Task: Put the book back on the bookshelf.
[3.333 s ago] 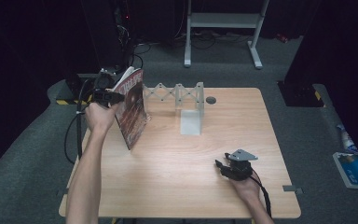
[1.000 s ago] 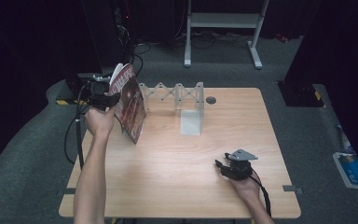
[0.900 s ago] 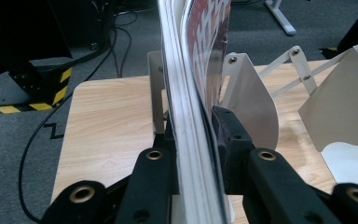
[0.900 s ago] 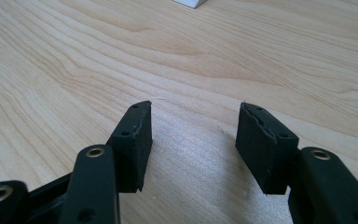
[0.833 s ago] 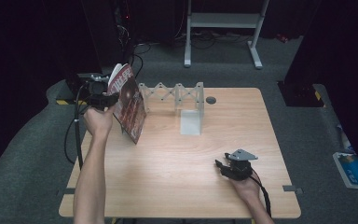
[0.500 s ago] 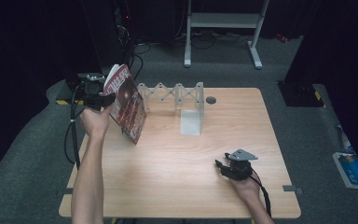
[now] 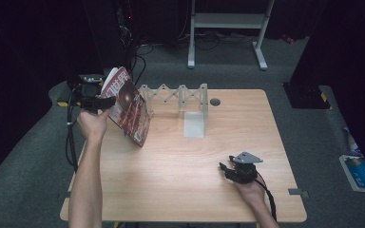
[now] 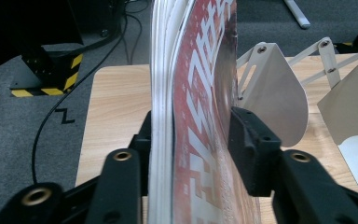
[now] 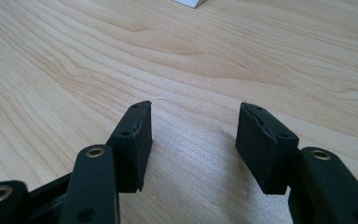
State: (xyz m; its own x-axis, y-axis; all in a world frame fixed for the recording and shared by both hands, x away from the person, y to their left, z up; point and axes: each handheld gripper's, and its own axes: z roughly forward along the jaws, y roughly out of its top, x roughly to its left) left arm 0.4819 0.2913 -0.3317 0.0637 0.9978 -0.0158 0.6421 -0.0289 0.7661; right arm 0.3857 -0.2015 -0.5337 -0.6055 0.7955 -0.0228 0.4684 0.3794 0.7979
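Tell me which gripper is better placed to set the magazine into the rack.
Left. The left gripper, jaws just opening, has the magazine between them beside the rack; the right gripper rests far off.

- Thick red-covered magazine with white lettering [image 8: 200,116]: top and bottom cut off by the edges of the left claw view; lettering too partial to read. In the high view [image 7: 130,111] its lower corner hides the worktop behind it.
- Left claw [image 7: 91,97]: dark against the dark floor in the high view, jaw outline hard to make out.
- White folding lattice rack [image 7: 180,95]: left end hidden behind the magazine.
- Blue-and-white packet on the floor [image 7: 361,173]: too small to identify.
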